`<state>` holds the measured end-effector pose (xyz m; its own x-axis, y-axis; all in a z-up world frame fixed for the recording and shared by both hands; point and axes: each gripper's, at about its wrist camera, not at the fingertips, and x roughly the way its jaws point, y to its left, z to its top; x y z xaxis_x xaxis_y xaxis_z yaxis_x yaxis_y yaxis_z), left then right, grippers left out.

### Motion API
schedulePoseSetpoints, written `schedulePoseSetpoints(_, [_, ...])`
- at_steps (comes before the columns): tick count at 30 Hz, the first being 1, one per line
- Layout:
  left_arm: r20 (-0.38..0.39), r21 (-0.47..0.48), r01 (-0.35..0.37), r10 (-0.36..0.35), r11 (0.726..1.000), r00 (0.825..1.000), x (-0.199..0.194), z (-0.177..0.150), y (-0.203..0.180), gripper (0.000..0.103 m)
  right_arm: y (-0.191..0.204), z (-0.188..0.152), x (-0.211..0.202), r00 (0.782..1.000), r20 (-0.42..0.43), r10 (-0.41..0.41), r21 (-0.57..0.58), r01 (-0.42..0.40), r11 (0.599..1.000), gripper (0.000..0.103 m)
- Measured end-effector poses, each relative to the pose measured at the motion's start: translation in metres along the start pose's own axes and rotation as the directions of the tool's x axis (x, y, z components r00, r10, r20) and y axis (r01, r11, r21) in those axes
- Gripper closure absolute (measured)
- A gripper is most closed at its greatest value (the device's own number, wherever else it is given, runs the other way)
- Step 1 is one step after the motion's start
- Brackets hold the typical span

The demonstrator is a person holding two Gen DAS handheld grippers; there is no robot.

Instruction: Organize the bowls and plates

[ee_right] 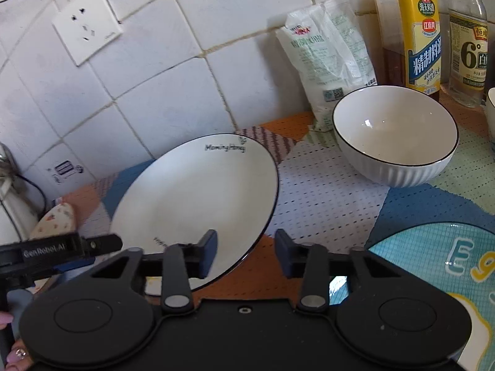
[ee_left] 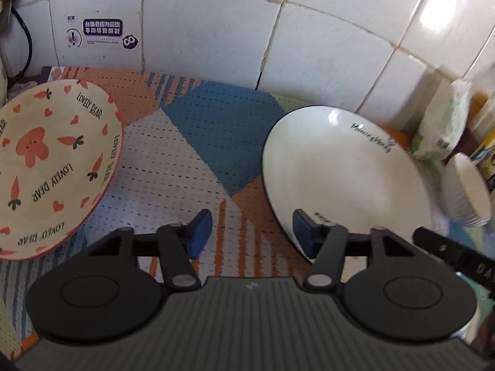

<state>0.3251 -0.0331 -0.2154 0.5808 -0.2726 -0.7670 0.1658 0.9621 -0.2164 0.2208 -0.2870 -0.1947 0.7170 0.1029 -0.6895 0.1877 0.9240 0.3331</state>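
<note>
The left gripper (ee_left: 252,235) and right gripper (ee_right: 246,253), both angled down with jaws apart, straddle opposite rims of the white plate (ee_right: 198,198) on the mat (ee_right: 324,204), its near edge hidden behind them.

The counter (ee_right: 324,185) wears a perforated mat of orange, blue and white patches; on it rest a white black-rimmed plate (ee_right: 198,191), a ribbed white bowl (ee_right: 396,136), a carrot-printed bowl (ee_left: 52,167) and a turquoise plate (ee_right: 433,266); a white bag (ee_right: 328,61) and two bottles (ee_right: 411,40) stand by the tiled wall.
</note>
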Motion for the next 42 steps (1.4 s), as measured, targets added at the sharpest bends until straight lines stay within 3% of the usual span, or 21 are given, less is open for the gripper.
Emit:
schedulePoseSetpoints(2, [0.004, 0.013, 0.027, -0.027, 1.000, 1.000, 0.003, 0.000, 0.000, 0.059, -0.002, 0.002, 0.007, 1.000, -0.016, -0.003, -0.001, 0.003, 1.000, 0.077])
schedulePoseSetpoints(3, [0.001, 0.012, 0.056, -0.056, 0.998, 0.998, 0.004, 0.001, 0.001, 0.072, -0.003, 0.003, 0.011, 1.000, -0.025, -0.015, -0.004, 0.015, 1.000, 0.082])
schedulePoseSetpoints(5, [-0.013, 0.014, 0.114, -0.113, 0.993, 0.993, 0.007, 0.003, 0.000, 0.090, -0.007, 0.004, 0.014, 1.000, -0.025, -0.003, 0.011, 0.003, 1.000, 0.083])
schedulePoseSetpoints(6, [-0.018, 0.023, 0.119, -0.118, 0.993, 0.993, 0.008, 0.004, -0.002, 0.091, -0.010, 0.004, 0.015, 1.000, -0.024, 0.005, 0.017, -0.005, 1.000, 0.083])
schedulePoseSetpoints(11, [-0.029, 0.050, 0.100, -0.099, 0.994, 0.995, 0.011, 0.005, -0.011, 0.089, -0.008, 0.006, 0.016, 1.000, -0.026, 0.010, -0.007, -0.010, 1.000, 0.083])
schedulePoseSetpoints(15, [-0.034, 0.004, 0.128, -0.128, 0.992, 0.991, 0.020, 0.007, -0.007, 0.084, -0.014, 0.008, 0.021, 0.998, -0.032, 0.045, 0.013, -0.044, 0.999, 0.083])
schedulePoseSetpoints(19, [0.004, -0.003, 0.132, -0.132, 0.991, 0.991, 0.020, 0.002, -0.007, 0.083, -0.009, 0.006, 0.027, 0.999, -0.014, 0.031, 0.022, -0.030, 0.999, 0.079])
schedulePoseSetpoints(23, [0.033, 0.033, 0.129, -0.130, 0.991, 0.991, 0.018, -0.003, -0.010, 0.082, -0.003, 0.012, 0.029, 0.999, -0.047, 0.001, -0.023, -0.003, 1.000, 0.078])
schedulePoseSetpoints(27, [0.026, 0.082, 0.120, -0.122, 0.989, 0.992, 0.014, -0.002, -0.014, 0.082, -0.009, 0.014, 0.028, 0.998, -0.052, 0.030, -0.043, -0.032, 0.999, 0.079])
schedulePoseSetpoints(34, [0.018, 0.121, 0.126, -0.129, 0.985, 0.991, -0.015, -0.002, -0.012, 0.082, -0.011, 0.012, 0.016, 0.995, -0.055, 0.087, -0.074, -0.091, 0.993, 0.079])
schedulePoseSetpoints(42, [0.005, 0.089, 0.108, -0.109, 0.990, 0.994, -0.064, -0.019, -0.002, 0.082, 0.007, 0.000, -0.020, 0.991, -0.032, 0.127, -0.117, -0.130, 0.985, 0.079])
